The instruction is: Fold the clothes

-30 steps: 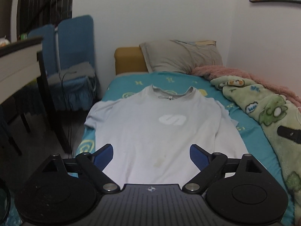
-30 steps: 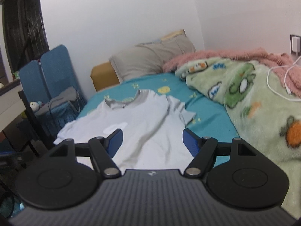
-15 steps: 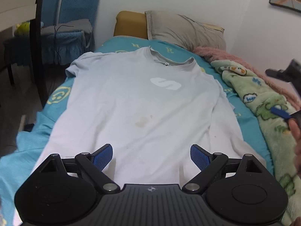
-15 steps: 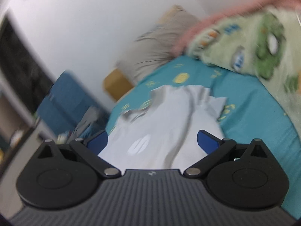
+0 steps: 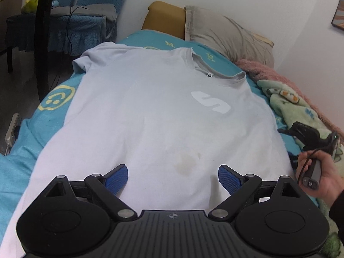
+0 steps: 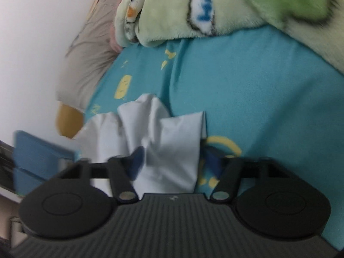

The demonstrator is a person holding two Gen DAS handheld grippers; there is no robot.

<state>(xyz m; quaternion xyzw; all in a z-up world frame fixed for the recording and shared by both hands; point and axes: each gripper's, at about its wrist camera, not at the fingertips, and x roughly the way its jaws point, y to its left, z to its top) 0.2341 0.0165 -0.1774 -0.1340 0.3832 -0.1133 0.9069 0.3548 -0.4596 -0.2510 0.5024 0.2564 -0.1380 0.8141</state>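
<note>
The white T-shirt (image 5: pixel 154 116) lies spread flat, front side up, on the bed (image 5: pixel 32 133), which has a teal sheet with yellow prints. The collar (image 5: pixel 217 71) points to the head of the bed, and a white logo (image 5: pixel 210 102) sits on the chest. A pale yellowish stain (image 5: pixel 186 163) shows lower on the front. One short sleeve (image 5: pixel 94 58) lies out toward the edge of the bed. In the right wrist view the other sleeve (image 6: pixel 163 137) is crumpled into several folds on the sheet.

The left hand-held gripper (image 5: pixel 173 177) hangs over the lower part of the shirt with its jaws wide apart and nothing between them; whether the blue pads (image 5: pixel 117 178) touch the cloth I cannot tell. The right hand-held gripper (image 6: pixel 172 161) is at the crumpled sleeve. Its jaws also stand apart, and the sleeve cloth lies between them, but this view is blurred and I cannot tell if a pad touches it. In the left wrist view, the person's right hand (image 5: pixel 318 176) holds this gripper at the side of the shirt.

A grey-beige pillow (image 5: pixel 228 34) leans at the head of the bed, in front of a mustard-yellow headboard (image 5: pixel 163 18). A green fleece blanket (image 6: pixel 236 6) with cartoon prints lies bunched along the side of the bed next to the wall, with a pink blanket (image 5: pixel 268 73) beside it. Off the other side of the bed stands a chair (image 5: pixel 64 30) with a blue cover.
</note>
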